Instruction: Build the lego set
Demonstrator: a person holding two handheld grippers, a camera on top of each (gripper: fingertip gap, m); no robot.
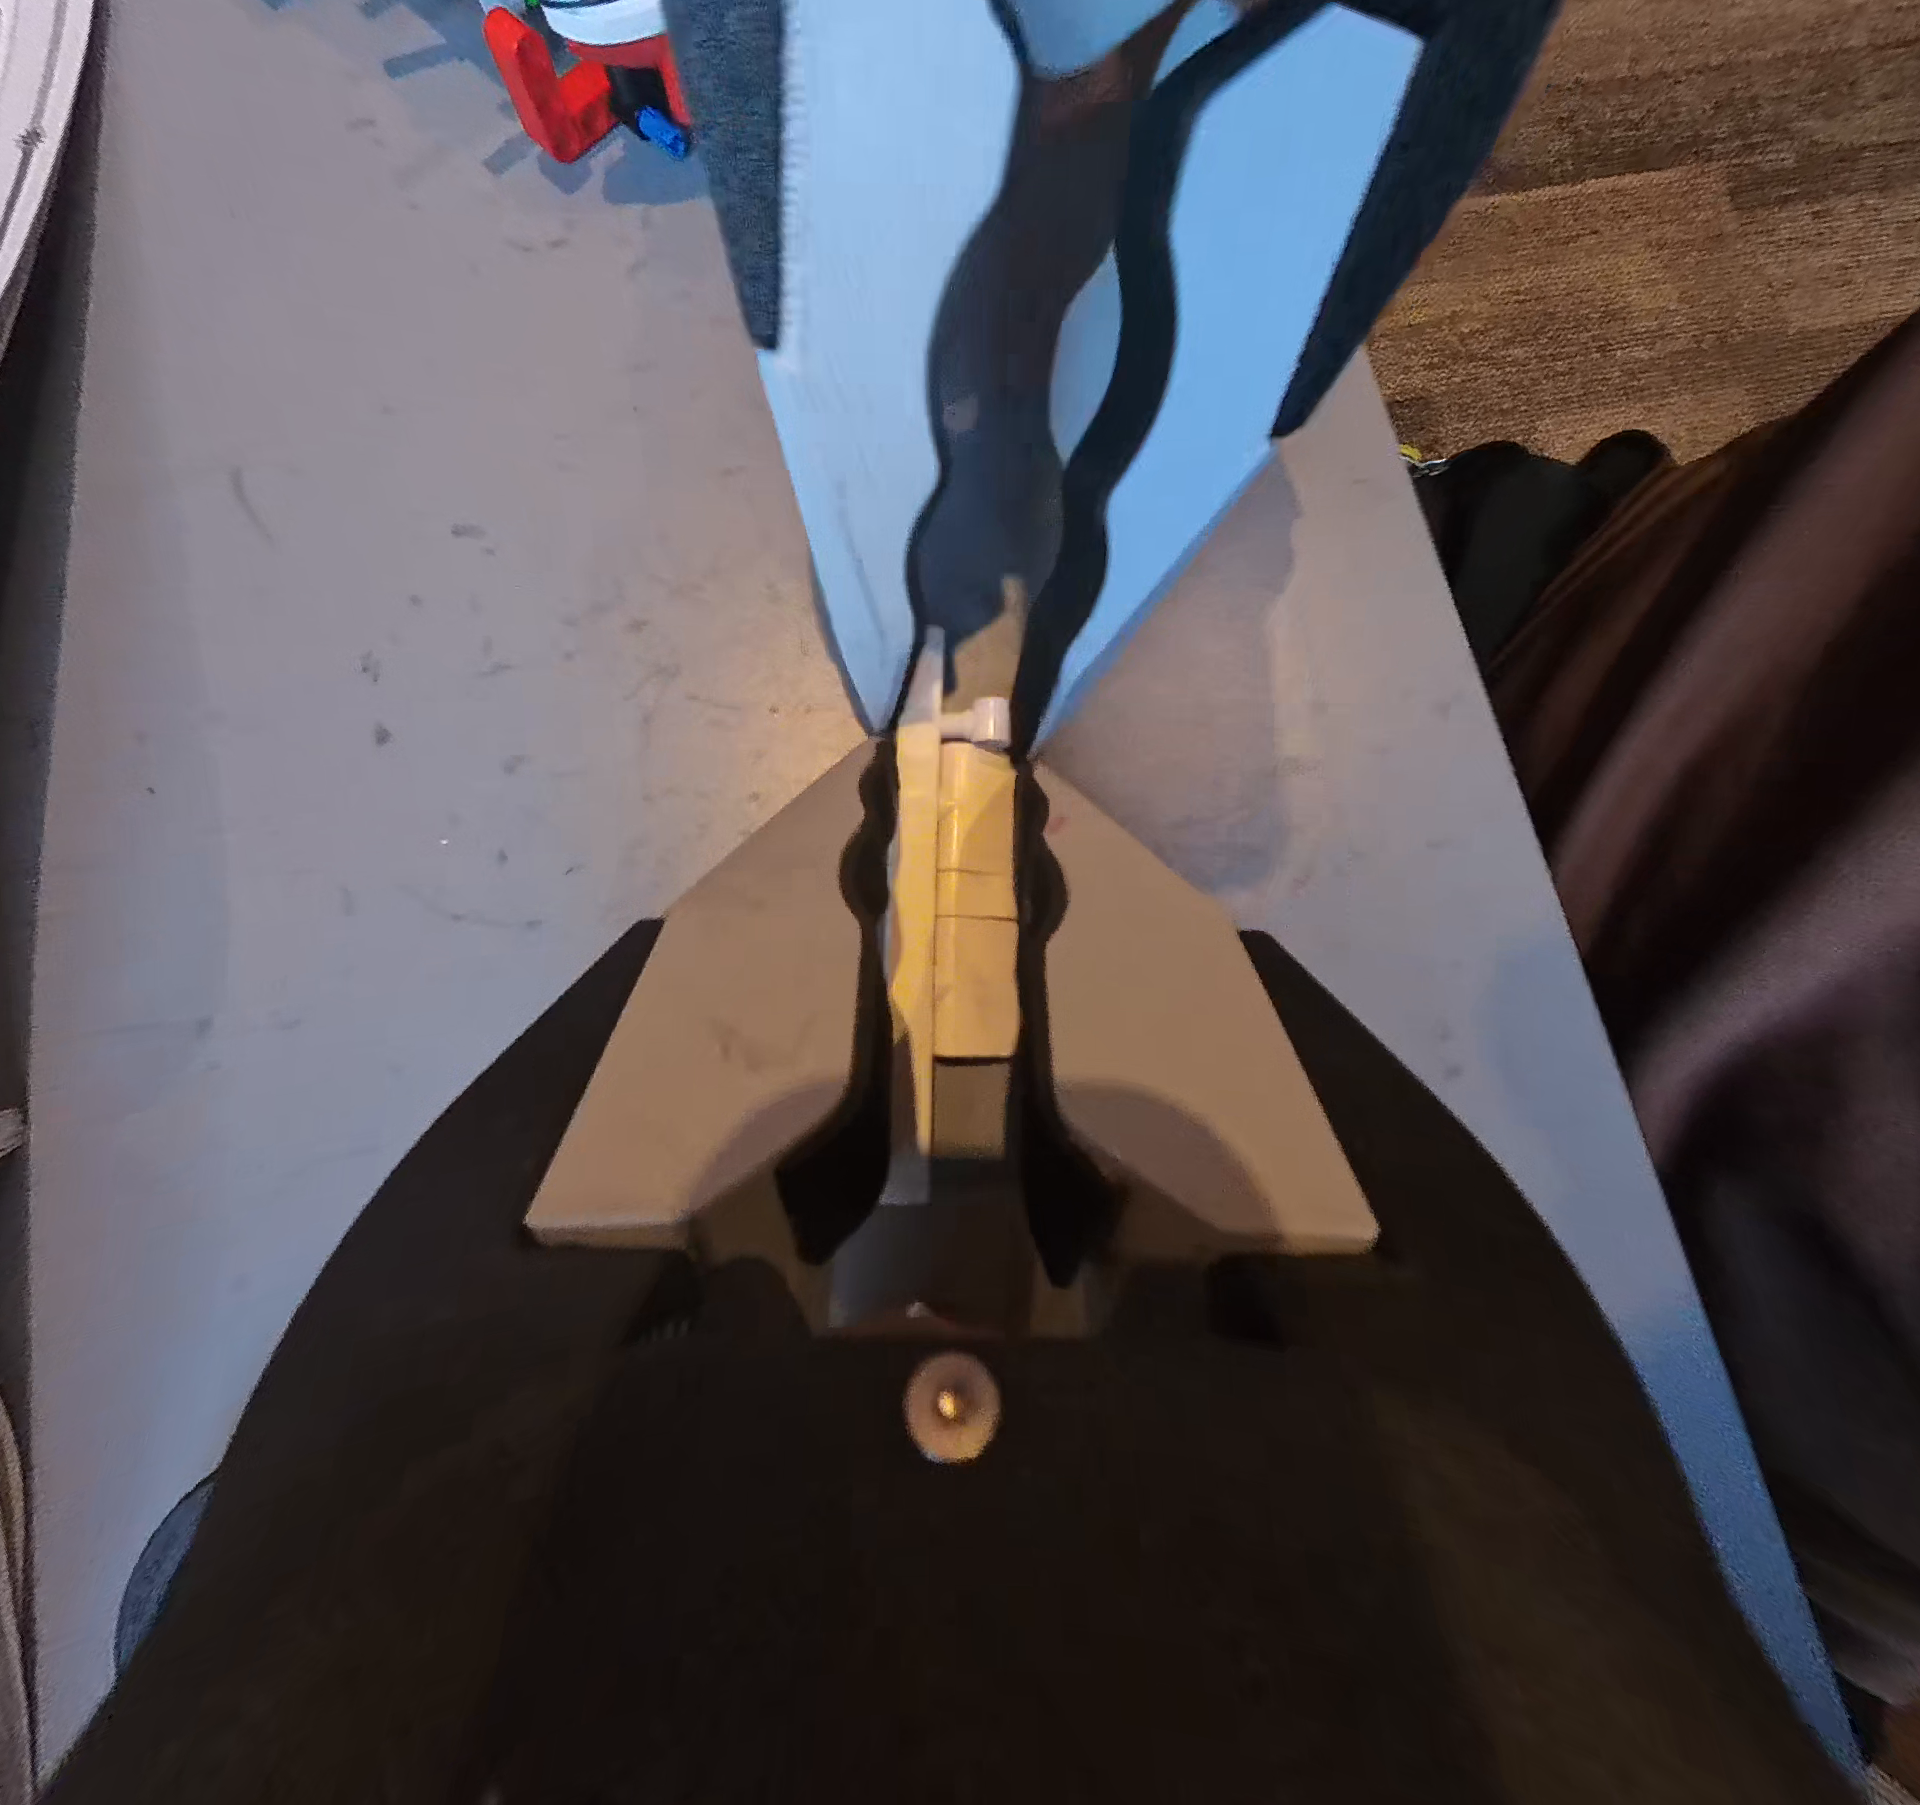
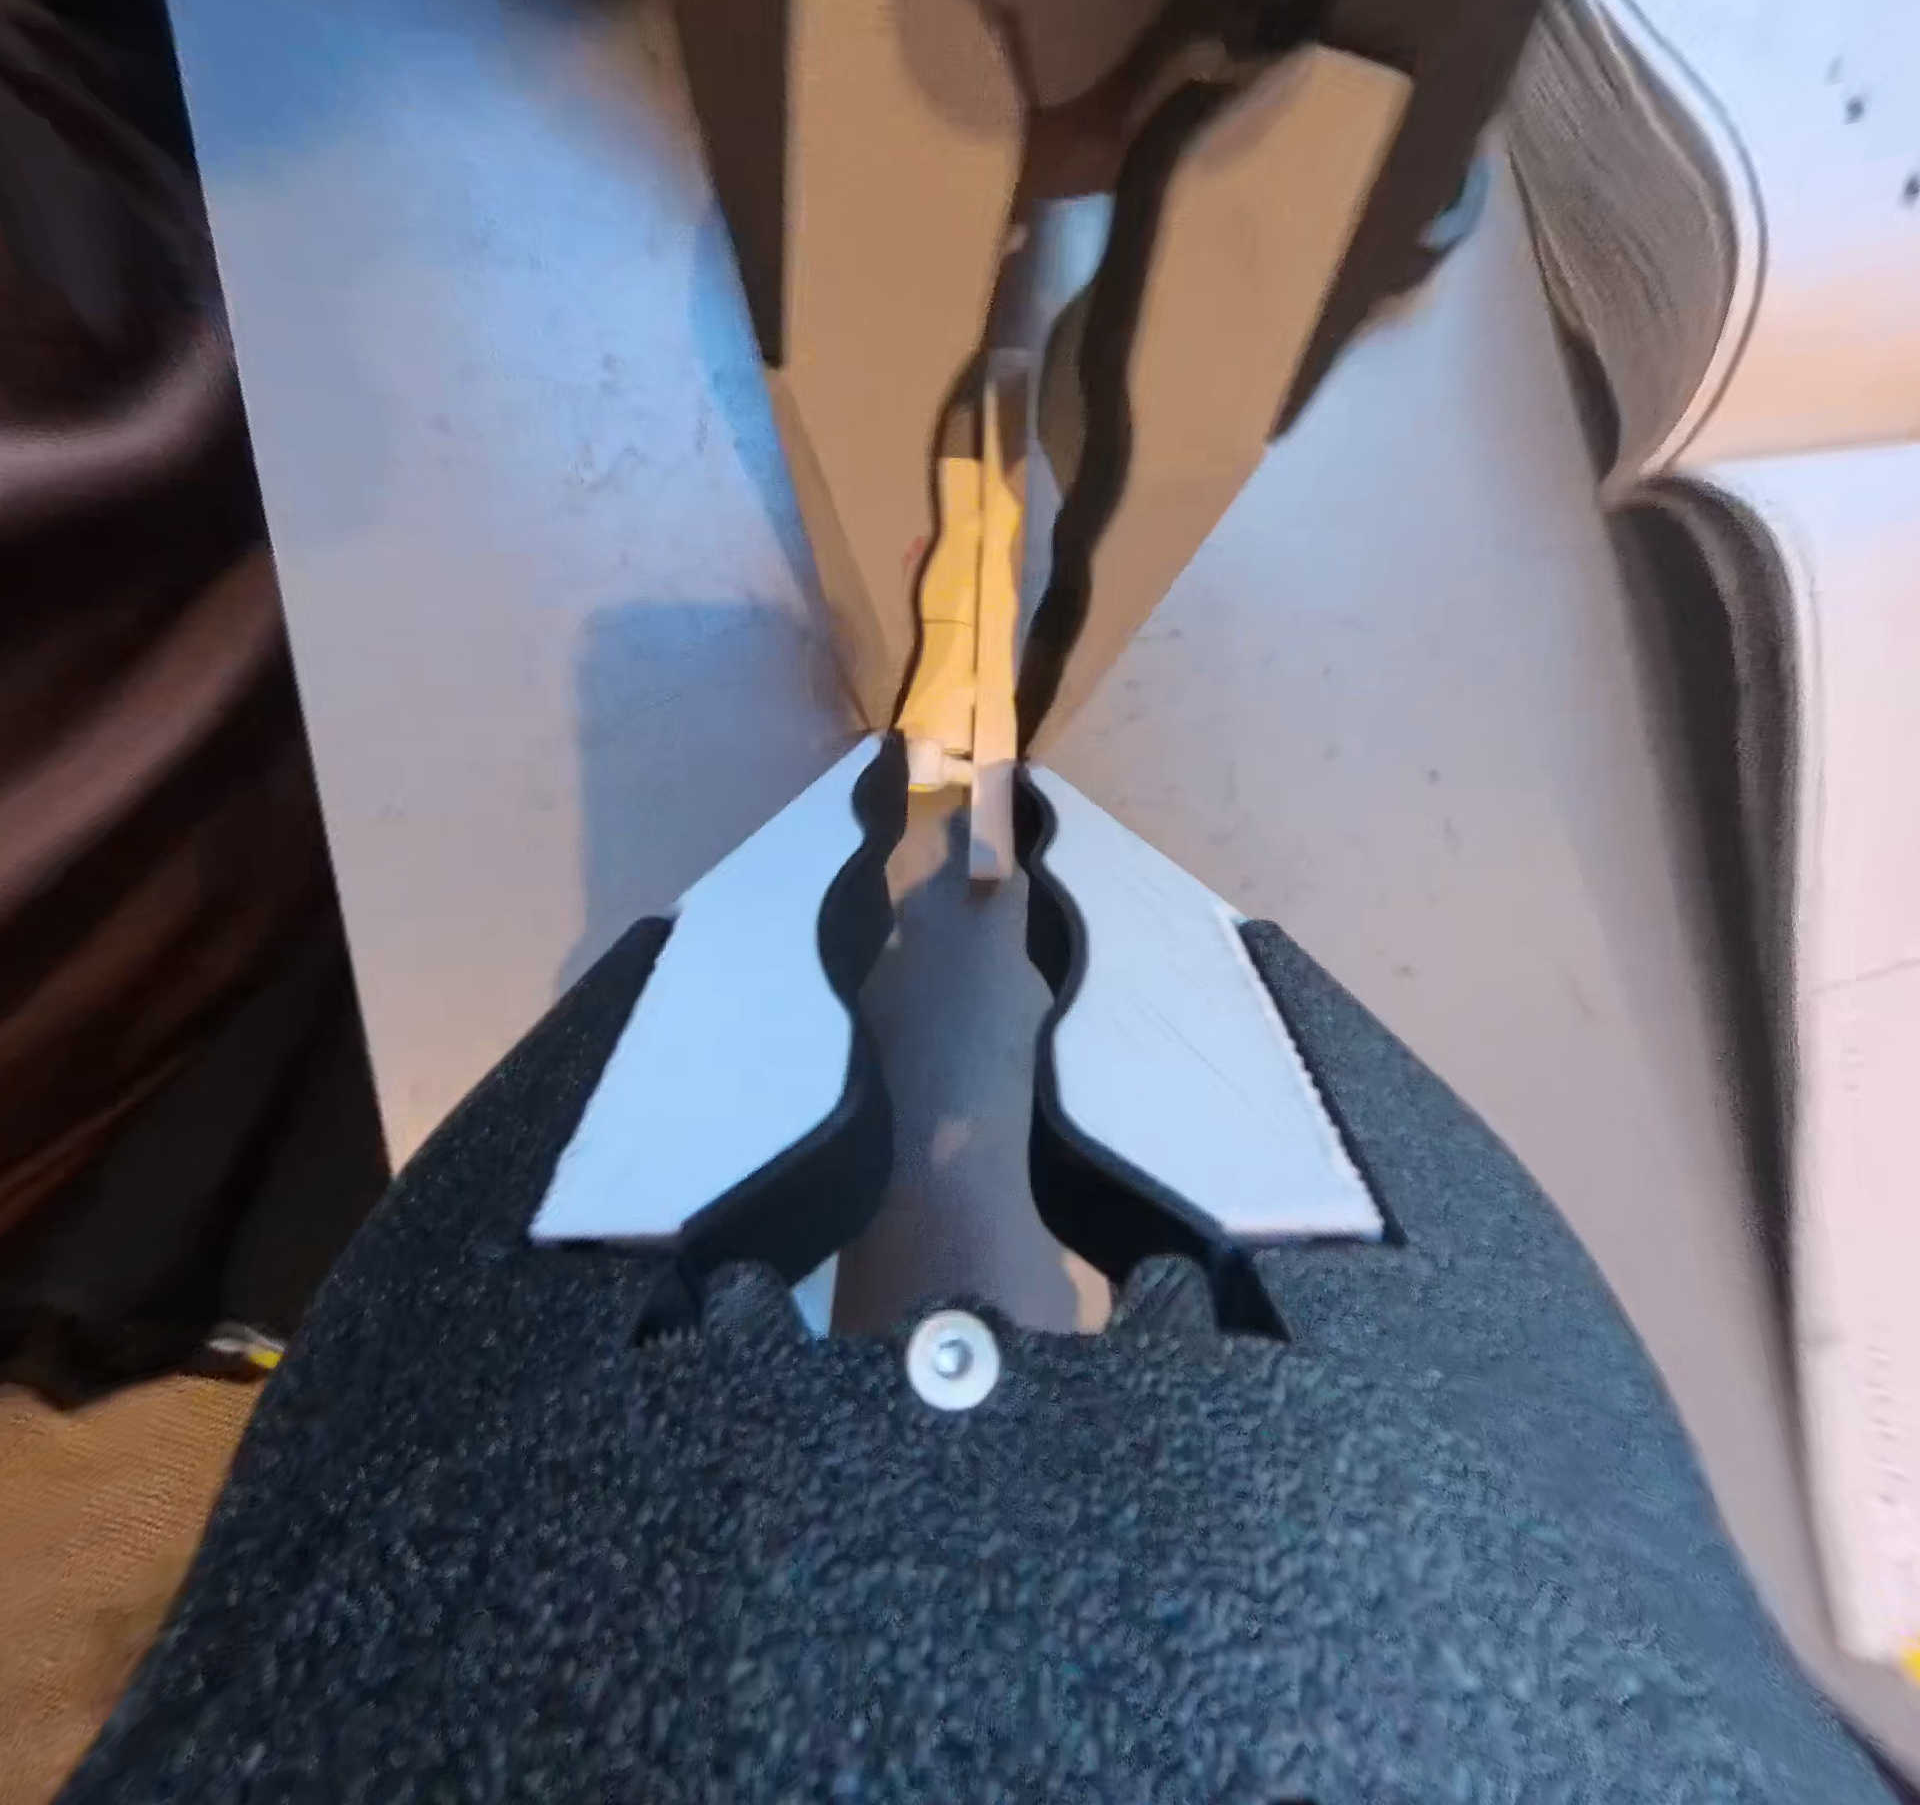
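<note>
Jaws tip-to-tip; red model [image 1: 566, 41] left-view only.

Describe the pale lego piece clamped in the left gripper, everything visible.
The pale lego piece is a cream or light grey assembly that looks like smooth plastic: a thin flat plate with a row of small bricks along one side. It lies lengthwise between the left gripper's fingers, pinched from both sides. A small pin sticks sideways from its front end. The right gripper meets that end tip to tip, above the grey table.
</note>
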